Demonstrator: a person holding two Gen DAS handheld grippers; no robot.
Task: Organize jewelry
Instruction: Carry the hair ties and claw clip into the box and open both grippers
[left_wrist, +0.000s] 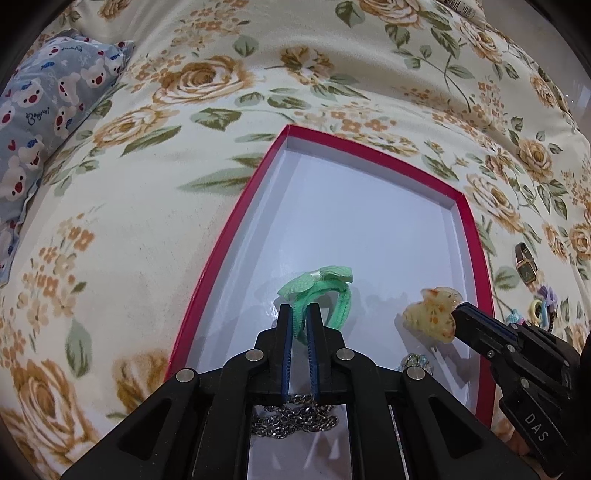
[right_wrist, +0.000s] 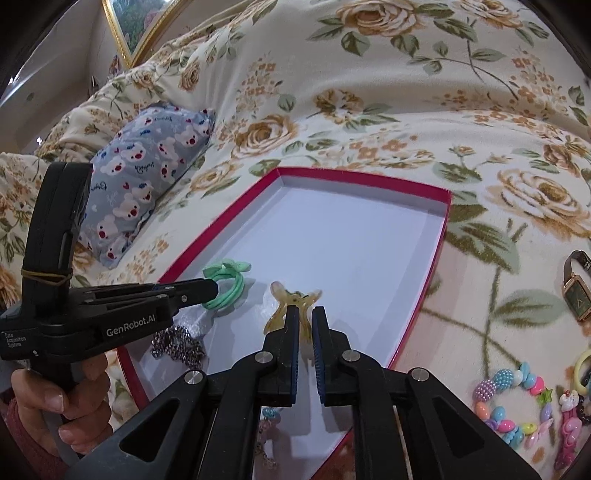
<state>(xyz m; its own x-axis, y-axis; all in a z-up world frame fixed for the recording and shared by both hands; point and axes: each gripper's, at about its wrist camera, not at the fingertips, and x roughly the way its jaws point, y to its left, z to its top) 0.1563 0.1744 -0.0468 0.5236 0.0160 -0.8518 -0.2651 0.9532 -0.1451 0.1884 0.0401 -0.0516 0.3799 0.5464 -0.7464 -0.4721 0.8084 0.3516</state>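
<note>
A red-rimmed box (left_wrist: 476, 243) with a white floor lies on the floral bed cover; it also shows in the right wrist view (right_wrist: 441, 229). My left gripper (left_wrist: 299, 310) is shut on a green hair tie (left_wrist: 325, 291) just above the box floor; the tie also shows in the right wrist view (right_wrist: 229, 284). My right gripper (right_wrist: 306, 314) is shut on a yellow speckled claw clip (right_wrist: 291, 306), held over the box; the clip also shows in the left wrist view (left_wrist: 430, 314). A dark chain (left_wrist: 295, 417) lies in the box's near end.
A watch (right_wrist: 576, 291), a colourful bead bracelet (right_wrist: 509, 402) and small charms (right_wrist: 570, 421) lie on the cover right of the box. A blue bear-print pillow (right_wrist: 147, 177) sits to the left. A beaded piece (left_wrist: 413, 360) lies in the box.
</note>
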